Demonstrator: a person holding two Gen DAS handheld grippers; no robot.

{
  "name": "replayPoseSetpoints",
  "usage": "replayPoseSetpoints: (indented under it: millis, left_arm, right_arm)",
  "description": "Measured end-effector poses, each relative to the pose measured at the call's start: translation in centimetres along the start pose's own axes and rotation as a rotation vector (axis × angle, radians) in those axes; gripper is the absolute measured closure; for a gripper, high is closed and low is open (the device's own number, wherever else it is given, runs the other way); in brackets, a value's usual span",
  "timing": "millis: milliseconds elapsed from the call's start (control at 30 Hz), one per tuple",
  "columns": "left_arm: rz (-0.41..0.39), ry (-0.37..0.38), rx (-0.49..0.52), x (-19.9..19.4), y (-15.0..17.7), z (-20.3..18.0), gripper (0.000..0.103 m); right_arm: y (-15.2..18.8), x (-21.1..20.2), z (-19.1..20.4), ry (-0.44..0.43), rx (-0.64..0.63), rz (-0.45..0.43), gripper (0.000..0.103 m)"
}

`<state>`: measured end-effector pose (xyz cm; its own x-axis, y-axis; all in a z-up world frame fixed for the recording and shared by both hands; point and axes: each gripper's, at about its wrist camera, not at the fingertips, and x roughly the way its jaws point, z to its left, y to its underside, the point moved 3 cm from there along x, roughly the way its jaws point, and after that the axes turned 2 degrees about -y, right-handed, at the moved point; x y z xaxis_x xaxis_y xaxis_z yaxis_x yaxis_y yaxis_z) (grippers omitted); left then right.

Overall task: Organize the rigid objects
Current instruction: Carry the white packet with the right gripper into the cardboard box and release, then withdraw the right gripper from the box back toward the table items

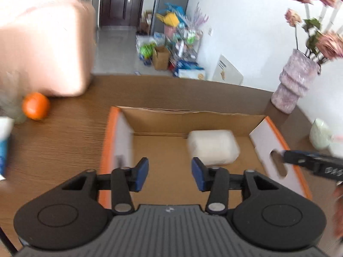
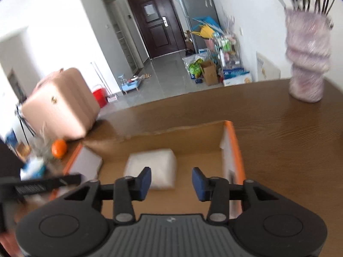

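Left claw [image 1: 170, 174] is hovering over the near end of the cardboard box [image 1: 193, 118], blue pads parted a moderate way, nothing between them; the white block [image 1: 213, 147] is lying on the box floor just ahead and to the right of that claw, clear of both pads. Right claw [image 2: 171, 184] is standing the same way, partly open and empty; in its view the white block [image 2: 153, 167] is sitting just beyond the left pad, partly covered by it, contact not readable through the blur.

Box: open-topped brown corrugated card, orange trim along the side rims, white inner side flaps, an oval hand slot cut in the right flap; far wall edge is looking torn and uneven. Block: soft-cornered rectangular shape, pale matte surface, looks wrapped or foamy; detail is too blurred to say more.

Counter [image 1: 64, 141] is showing brown wood grain. A round orange fruit [image 1: 36, 108] is resting on it left of the box, well apart from both claws; a pink hard-shell suitcase [image 2: 61, 105] with ribbed sides is standing behind the fruit. A ribbed pinkish vase [image 1: 297, 79] holding dried flowers is standing at the far right corner; a pale green rounded jar [image 1: 320, 133] is sitting right of the box.
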<state>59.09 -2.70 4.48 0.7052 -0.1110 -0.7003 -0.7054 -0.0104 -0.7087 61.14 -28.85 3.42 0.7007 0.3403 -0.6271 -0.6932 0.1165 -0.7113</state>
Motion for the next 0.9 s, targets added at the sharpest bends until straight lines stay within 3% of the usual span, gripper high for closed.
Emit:
replayPoseSetpoints:
  millis: [33,100,200,367,567,667,800,900]
  left_arm:
    - [-0.028,-0.030,0.025,-1.4,0.6,0.3,0.045]
    - [-0.067,-0.073,0.064,-4.0,1.9,0.9,0.042]
    - [-0.091,-0.087,0.075,-7.5,4.3,1.9,0.032]
    - [-0.167,-0.121,0.092,-12.7,8.4,2.9,0.021]
    - [-0.223,-0.130,0.082,-17.5,12.2,3.4,0.015]
    - [-0.269,-0.143,0.078,-19.4,14.4,3.5,0.005]
    - [-0.364,-0.202,0.100,-21.7,18.3,2.9,0.004]
    - [-0.394,-0.181,0.118,-23.3,21.6,2.1,0.002]
  right_arm:
    - [0.7,-1.3,-0.1,0.018,-0.028,-0.004,0.056]
    - [1.9,-3.9,-0.1,0.048,-0.060,-0.022,0.048]
    - [4.1,-7.6,0.3,0.077,-0.130,-0.064,0.034]
    - [7.7,-12.1,2.3,0.110,-0.263,-0.102,0.026]
    - [11.2,-16.4,4.9,0.082,-0.334,-0.171,0.019]
    - [13.1,-18.2,5.5,0.073,-0.332,-0.193,0.019]
    - [15.6,-20.5,5.5,0.052,-0.294,-0.231,0.014]
    - [18.1,-22.3,5.5,0.057,-0.274,-0.254,0.010]
